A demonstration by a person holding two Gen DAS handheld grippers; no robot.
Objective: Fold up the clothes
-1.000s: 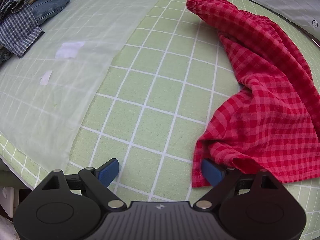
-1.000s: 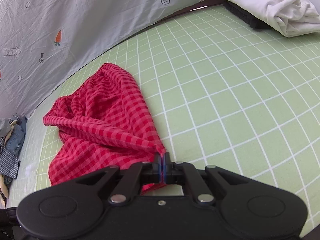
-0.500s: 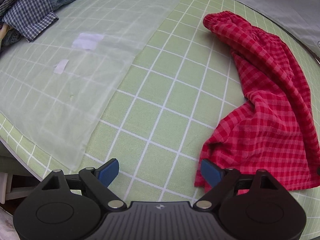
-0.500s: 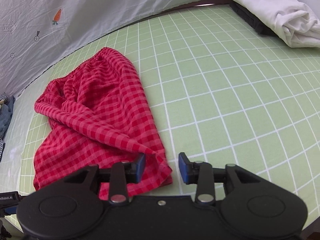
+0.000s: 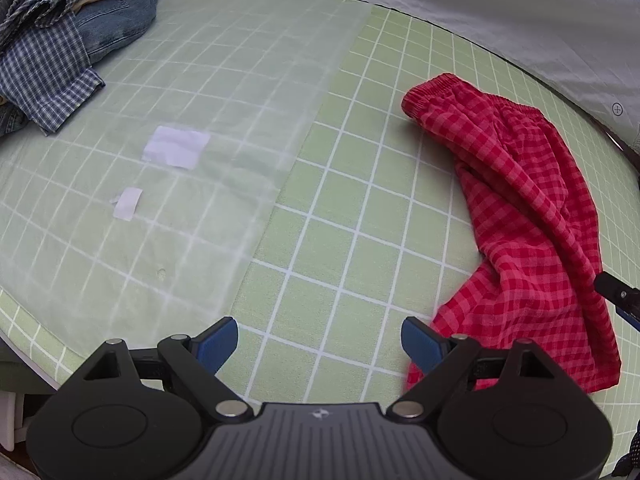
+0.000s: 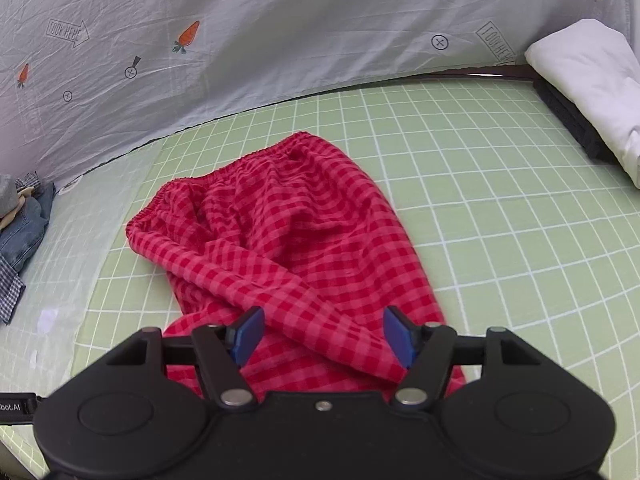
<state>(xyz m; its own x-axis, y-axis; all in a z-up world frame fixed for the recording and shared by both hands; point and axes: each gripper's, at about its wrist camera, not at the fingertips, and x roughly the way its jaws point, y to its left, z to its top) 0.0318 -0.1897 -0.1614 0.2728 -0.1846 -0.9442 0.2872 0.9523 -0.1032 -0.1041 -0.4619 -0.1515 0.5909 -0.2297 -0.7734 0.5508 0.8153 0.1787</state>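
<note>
Red checked shorts [image 6: 288, 240] crumpled mid-frame on the green grid-patterned table [image 6: 500, 220], right claw [image 6: 324, 336] spread wide above their near hem, left claw [image 5: 320, 340] likewise apart, gripping nothing, shorts at right of frame.

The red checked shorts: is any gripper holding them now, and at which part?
Nothing holds the red checked shorts. The left gripper and right gripper are both open.

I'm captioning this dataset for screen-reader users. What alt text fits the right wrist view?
An open right gripper hovers over crumpled red checked shorts lying on a green grid-patterned mat. A grey printed sheet hangs behind, with white folded cloth at far right.
</note>
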